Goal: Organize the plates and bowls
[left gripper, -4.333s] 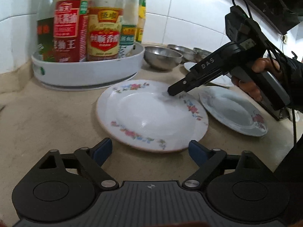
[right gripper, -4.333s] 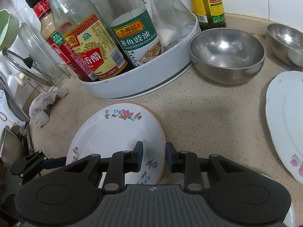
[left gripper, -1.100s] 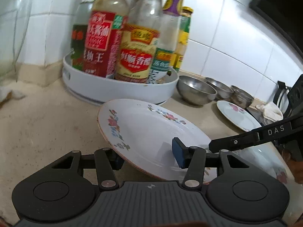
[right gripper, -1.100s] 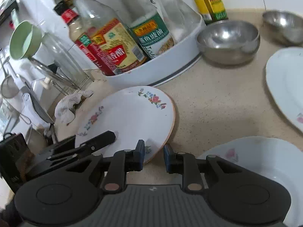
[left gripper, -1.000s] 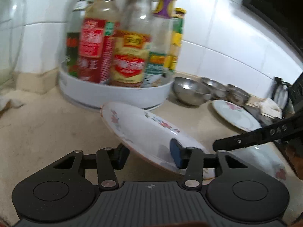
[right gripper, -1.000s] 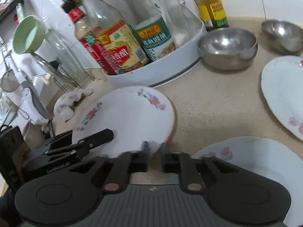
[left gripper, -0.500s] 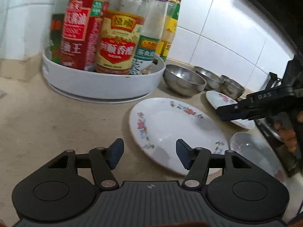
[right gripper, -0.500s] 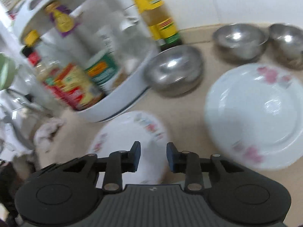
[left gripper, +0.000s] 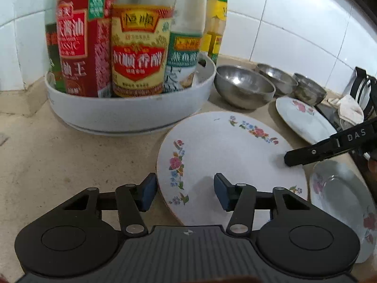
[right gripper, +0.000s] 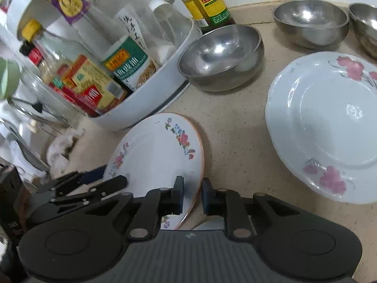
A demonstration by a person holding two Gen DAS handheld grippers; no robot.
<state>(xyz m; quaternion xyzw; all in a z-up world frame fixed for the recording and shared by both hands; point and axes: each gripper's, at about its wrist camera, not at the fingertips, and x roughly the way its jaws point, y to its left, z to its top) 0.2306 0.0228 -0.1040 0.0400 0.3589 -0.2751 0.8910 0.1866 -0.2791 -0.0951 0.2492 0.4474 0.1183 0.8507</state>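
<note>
A floral plate with an orange rim (left gripper: 226,155) (right gripper: 157,155) lies on the beige counter. My left gripper (left gripper: 183,192) is open, its fingers either side of the plate's near edge. My right gripper (right gripper: 190,194) has its fingers close together astride the plate's right rim; whether they pinch it is unclear. Its tip shows over the plate in the left wrist view (left gripper: 292,158). A white plate with pink flowers (right gripper: 329,127) (left gripper: 301,118) lies to the right. Another such plate (left gripper: 344,200) lies nearer. Three steel bowls (right gripper: 221,56) (right gripper: 311,21) (right gripper: 365,23) stand at the back.
A round white tray (left gripper: 127,113) (right gripper: 146,99) holds several sauce bottles at the back left, close to the floral plate. A cloth (right gripper: 61,146) lies at the left. A rag (left gripper: 348,110) and a dark rack stand at the far right. White tiled wall behind.
The left gripper lifted and tilted the floral plate, set it down further right and opened. The right gripper swung away toward the pink-flowered plate, then came back to the floral plate's right rim.
</note>
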